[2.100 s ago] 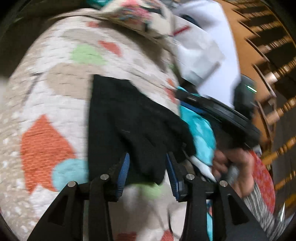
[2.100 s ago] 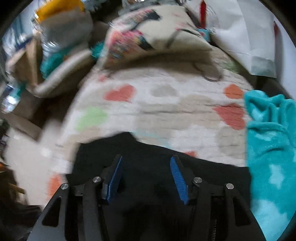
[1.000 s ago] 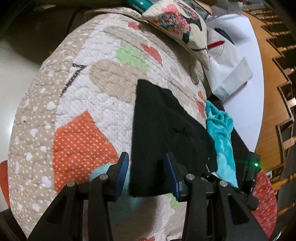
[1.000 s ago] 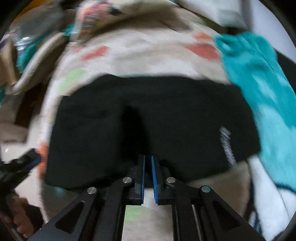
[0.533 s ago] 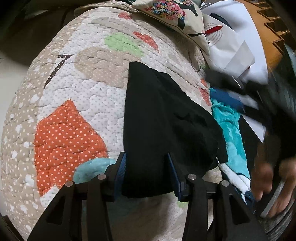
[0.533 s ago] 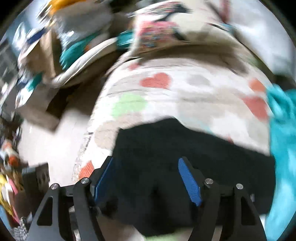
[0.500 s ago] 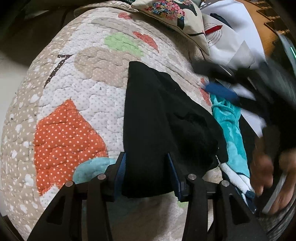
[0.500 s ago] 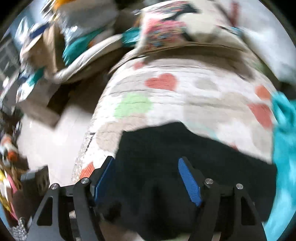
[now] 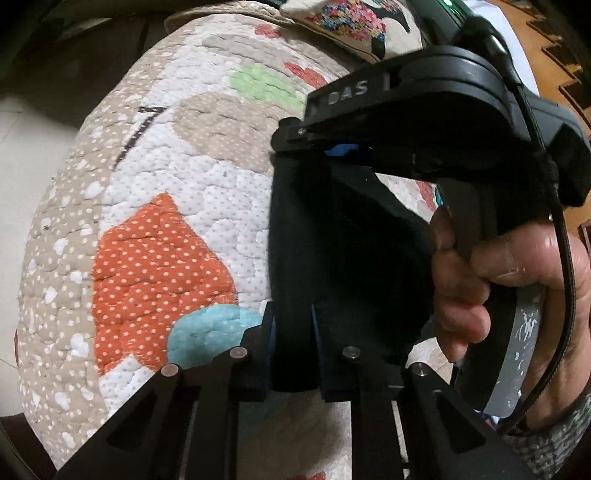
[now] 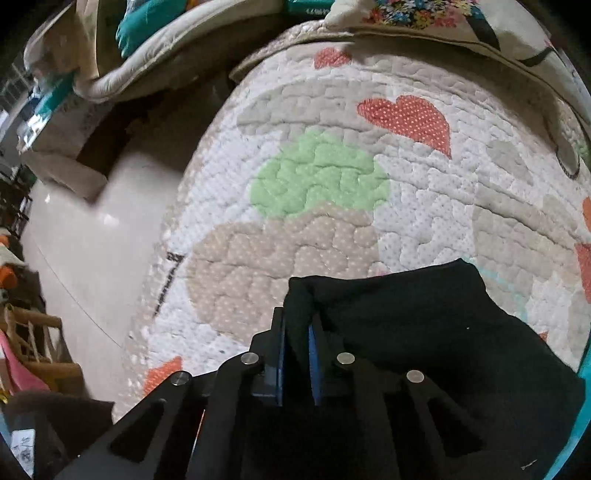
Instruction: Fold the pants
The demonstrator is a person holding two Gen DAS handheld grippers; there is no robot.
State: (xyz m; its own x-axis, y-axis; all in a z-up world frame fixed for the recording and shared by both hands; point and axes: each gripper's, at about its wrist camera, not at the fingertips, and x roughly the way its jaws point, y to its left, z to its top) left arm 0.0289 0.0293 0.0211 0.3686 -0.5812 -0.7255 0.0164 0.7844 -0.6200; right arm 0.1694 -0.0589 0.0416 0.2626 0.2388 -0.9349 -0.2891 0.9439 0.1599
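Both clamped: left hand-held gripper (image 9: pixel 293 332) pinches the black pants (image 9: pixel 332 240) at lower centre; right hand-held gripper (image 10: pixel 295 347) pinches another edge (pants (image 10: pixel 424 332) on the quilt (image 10: pixel 314 184)).

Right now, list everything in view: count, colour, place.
black pants: one, black, on the quilt, pinched at two corners
quilt: one, white and beige with red, green and blue patches, under the pants
floral pillow: one, cream with multicoloured flowers, at the quilt's far end
floor: pale, left of the quilt
left gripper: jaws closed on pants
right gripper: jaws closed on pants
right hand: one, on the right gripper's handle
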